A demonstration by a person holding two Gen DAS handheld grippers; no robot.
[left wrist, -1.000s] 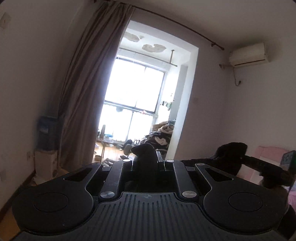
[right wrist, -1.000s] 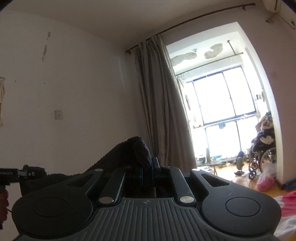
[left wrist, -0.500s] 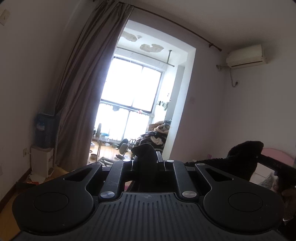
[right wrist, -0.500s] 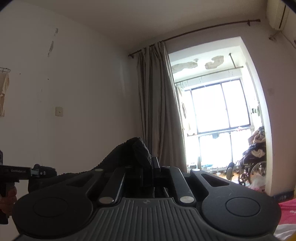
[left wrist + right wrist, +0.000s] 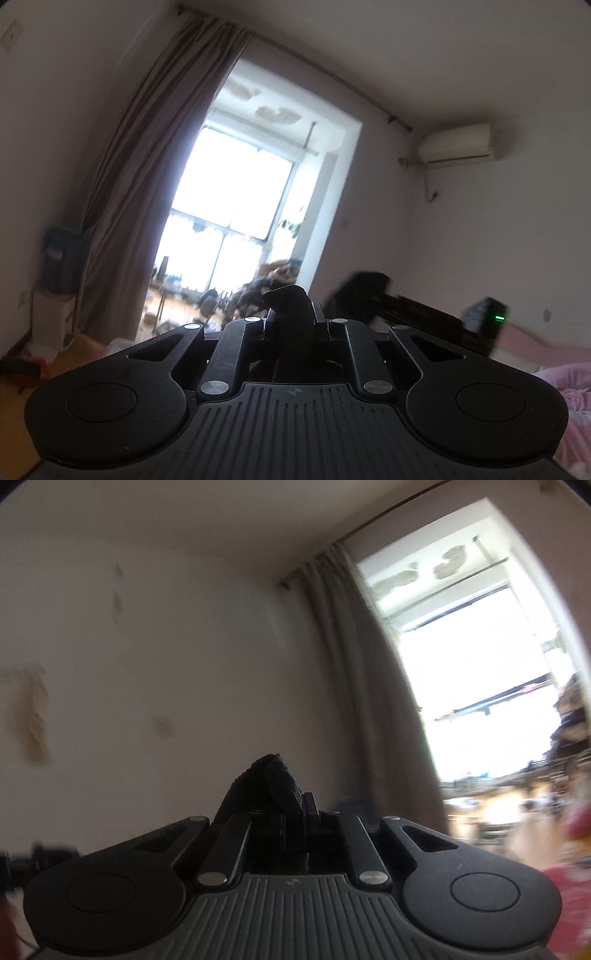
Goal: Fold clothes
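Note:
A black garment is held up in the air between both grippers. In the left wrist view my left gripper is shut on a bunched corner of the black garment. At the right of that view another bunch of the same cloth sits at the tip of my other gripper, blurred. In the right wrist view my right gripper is shut on a fold of the black garment, which sticks up above the fingers. The rest of the cloth hangs below, hidden by the gripper bodies.
A bright window with a long brown curtain fills the far wall. An air conditioner hangs at upper right. Pink bedding lies at lower right. A water dispenser stands by the left wall.
Both grippers have risen and swung, and both views are tilted and blurred now. The cloth stays pinched in each. In the right view the other gripper has slid to the far left edge.

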